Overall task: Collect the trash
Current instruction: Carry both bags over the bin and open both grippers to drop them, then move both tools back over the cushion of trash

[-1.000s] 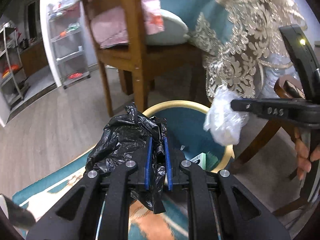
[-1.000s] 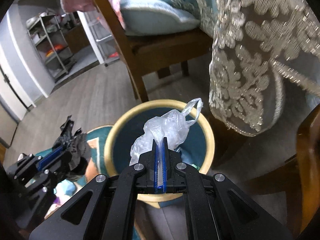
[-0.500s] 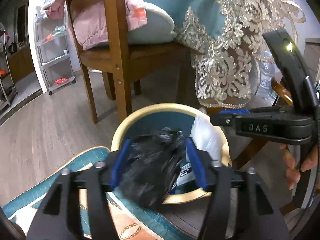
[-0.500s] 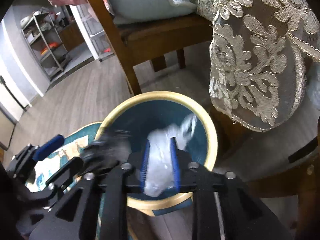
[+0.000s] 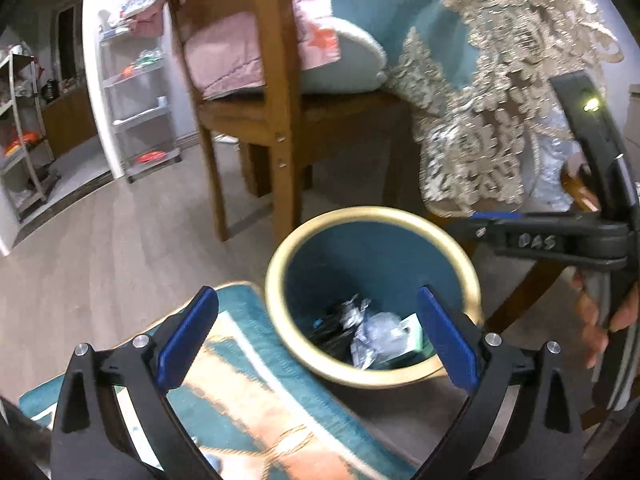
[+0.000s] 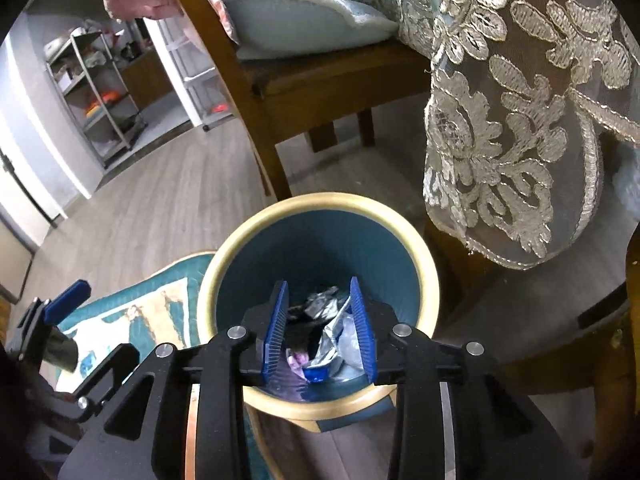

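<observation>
A teal bin with a yellow rim point(image 5: 280, 268) point(image 6: 224, 256) stands on the floor below both grippers. Black and clear plastic bags and wrappers point(image 5: 360, 328) point(image 6: 328, 320) lie at its bottom. My left gripper point(image 5: 316, 336) is wide open and empty above the bin's near left side. My right gripper point(image 6: 320, 328) is open and empty right above the bin's mouth. The right gripper also shows in the left wrist view point(image 5: 532, 236) at the bin's right side. The left gripper shows in the right wrist view point(image 6: 60, 312) at the far left.
A wooden chair point(image 5: 276, 112) point(image 6: 320, 80) with cushions stands just behind the bin. A lace tablecloth point(image 5: 488, 120) point(image 6: 520, 140) hangs at the right. A patterned teal rug point(image 5: 248, 408) point(image 6: 132, 316) lies left of the bin. Metal shelves point(image 5: 24, 136) stand at the far left.
Both grippers opened. The black bag dropped from the left one and the clear bag from the right one into the bin.
</observation>
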Motion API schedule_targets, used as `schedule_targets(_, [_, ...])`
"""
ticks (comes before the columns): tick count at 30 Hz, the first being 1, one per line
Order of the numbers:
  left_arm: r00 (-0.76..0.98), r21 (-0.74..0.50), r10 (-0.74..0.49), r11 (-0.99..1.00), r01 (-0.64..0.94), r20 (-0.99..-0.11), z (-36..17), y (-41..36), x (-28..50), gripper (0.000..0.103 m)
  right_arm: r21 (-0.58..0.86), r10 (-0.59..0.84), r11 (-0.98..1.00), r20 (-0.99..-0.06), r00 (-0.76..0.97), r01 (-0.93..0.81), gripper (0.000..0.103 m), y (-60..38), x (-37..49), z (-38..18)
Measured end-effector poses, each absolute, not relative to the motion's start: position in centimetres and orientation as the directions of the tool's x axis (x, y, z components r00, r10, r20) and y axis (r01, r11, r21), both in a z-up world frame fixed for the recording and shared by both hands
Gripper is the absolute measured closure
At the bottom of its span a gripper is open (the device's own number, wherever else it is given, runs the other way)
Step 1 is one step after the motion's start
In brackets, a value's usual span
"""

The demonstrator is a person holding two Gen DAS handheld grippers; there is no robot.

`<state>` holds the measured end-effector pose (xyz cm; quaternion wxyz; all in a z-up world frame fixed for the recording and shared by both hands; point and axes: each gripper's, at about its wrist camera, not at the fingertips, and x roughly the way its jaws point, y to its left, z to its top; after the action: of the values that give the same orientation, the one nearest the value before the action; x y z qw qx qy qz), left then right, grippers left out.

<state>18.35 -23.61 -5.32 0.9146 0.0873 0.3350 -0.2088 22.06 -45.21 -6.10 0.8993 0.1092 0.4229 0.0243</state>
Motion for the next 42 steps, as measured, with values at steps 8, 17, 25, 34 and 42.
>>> schedule_targets(8, [0.720, 0.068, -0.232, 0.930, 0.362, -0.654, -3.7, -20.2, 16.6, 0.006, 0.225, 0.175, 0.974, -0.729, 0.662, -0.009, 0.051, -42.8, 21.5, -4.4])
schedule_targets(17, [0.724, 0.096, -0.217, 0.926, 0.365, -0.654, -1.1, -16.6, 12.5, 0.006, 0.200, 0.206, 0.976, -0.697, 0.687, -0.090, 0.050, -40.0, 20.4, -2.4])
schedule_targets(25, [0.714, 0.046, -0.220, 0.942, 0.333, -0.664, 0.7, -11.4, 9.6, 0.006, 0.199, 0.225, 0.973, -0.685, 0.693, -0.120, 0.049, -38.7, 19.7, -1.6])
schedule_targets(34, [0.733, 0.083, -0.167, 0.953, 0.292, -0.660, 2.1, -6.4, 6.5, 0.006, 0.170, 0.268, 0.963, -0.671, 0.691, -0.207, 0.049, -35.4, 18.8, -0.7])
schedule_targets(42, [0.774, 0.066, -0.132, 0.974, 0.219, -0.619, 2.1, -2.0, 4.3, 0.006, 0.151, 0.319, 0.942, -0.673, 0.667, -0.298, 0.042, -31.3, 17.2, -0.7])
